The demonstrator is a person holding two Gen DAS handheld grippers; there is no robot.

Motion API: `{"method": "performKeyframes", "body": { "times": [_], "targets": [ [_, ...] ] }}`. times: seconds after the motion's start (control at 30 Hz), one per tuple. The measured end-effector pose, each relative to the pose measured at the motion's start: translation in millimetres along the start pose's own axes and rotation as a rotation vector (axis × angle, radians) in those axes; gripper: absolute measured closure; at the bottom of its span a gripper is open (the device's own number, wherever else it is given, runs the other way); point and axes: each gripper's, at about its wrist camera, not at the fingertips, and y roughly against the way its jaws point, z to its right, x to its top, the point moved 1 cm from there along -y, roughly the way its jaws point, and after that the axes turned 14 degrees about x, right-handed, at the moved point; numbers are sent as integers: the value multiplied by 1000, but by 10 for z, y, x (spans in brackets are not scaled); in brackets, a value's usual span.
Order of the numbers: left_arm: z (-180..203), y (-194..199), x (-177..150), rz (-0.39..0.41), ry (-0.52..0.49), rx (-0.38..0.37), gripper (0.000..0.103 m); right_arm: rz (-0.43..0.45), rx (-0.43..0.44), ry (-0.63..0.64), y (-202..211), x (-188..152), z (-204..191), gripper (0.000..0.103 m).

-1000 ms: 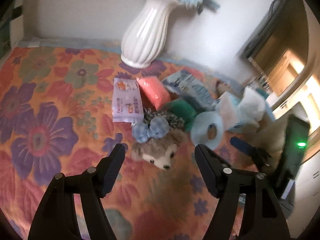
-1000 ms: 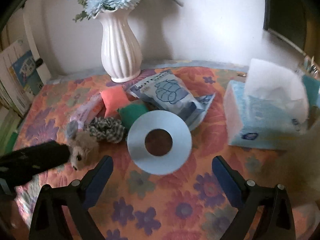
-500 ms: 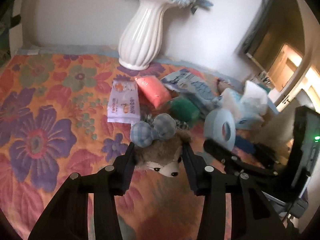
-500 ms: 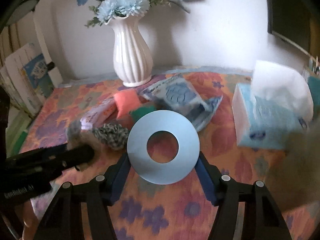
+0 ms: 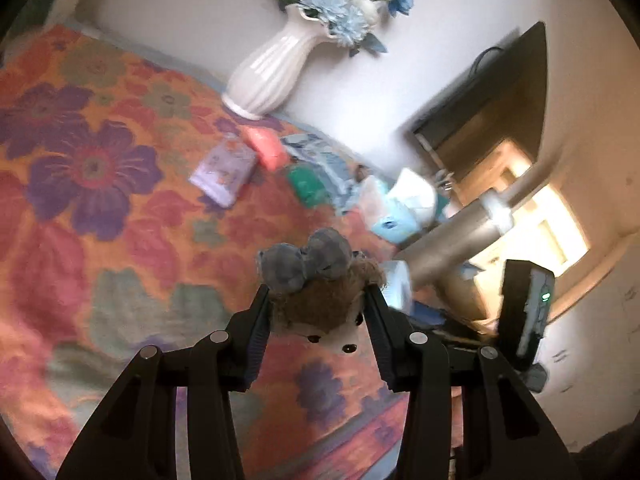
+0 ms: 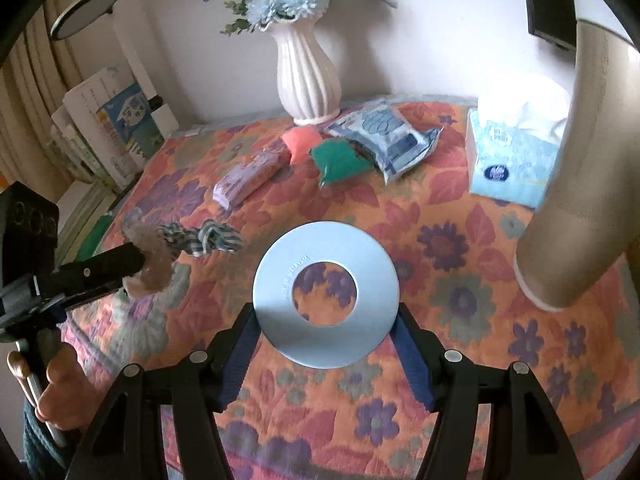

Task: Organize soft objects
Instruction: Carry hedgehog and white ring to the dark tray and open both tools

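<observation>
Left hand-held gripper clenches plush toy; only right hand-held gripper view shows its clamped ring.

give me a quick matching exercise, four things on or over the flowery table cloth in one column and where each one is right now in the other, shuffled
Things:
1. brown plush toy with a checked blue bow
2. pale blue flat ring
3. white ribbed vase of flowers
4. light blue tissue box

Places:
A. at the back of the cloth, against the wall
B. clamped in the right gripper
C. on the cloth at its right side, tissue sticking out on top
D. clamped in the left gripper

Pairs: 1-D, 2-B, 3-A, 4-C
</observation>
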Motion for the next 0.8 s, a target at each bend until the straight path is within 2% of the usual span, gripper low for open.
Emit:
{"method": "performKeyframes", "body": {
  "times": [0.1, 0.2, 0.3, 0.4, 0.43, 0.5, 0.6, 0.63, 0.67, 0.8],
  "targets": [
    [20, 40, -39, -5, -37, 72, 60, -20, -14, -13, -86, 2, 16, 39],
    [32, 9, -74, -39, -36, 44, 60, -41, -38, -15, -173, -32, 27, 38],
    [63, -29, -117, -33, -68, 124, 60, -44, -52, -14, -222, -68, 33, 35],
    [120, -88, -160, -15, -119, 221, 58, -27, -44, -17, -223, -76, 51, 25],
    [126, -102, -167, -16, -126, 235, 58, -18, -39, -25, -228, -79, 59, 18],
    [139, -122, -166, -7, -138, 279, 56, 3, -46, -35, -246, -85, 58, 16],
    [110, -214, -176, -31, -131, 343, 56, 18, -82, -13, -283, -85, 16, 16],
    [118, -236, -178, -37, -134, 351, 56, 22, -103, -3, -289, -92, -2, 21],
    [137, -246, -183, -34, -147, 366, 56, 27, -117, 2, -286, -95, -13, 32],
    [242, -285, -236, -23, -217, 433, 58, 45, -118, 5, -258, -108, -14, 37]
  ]
}}
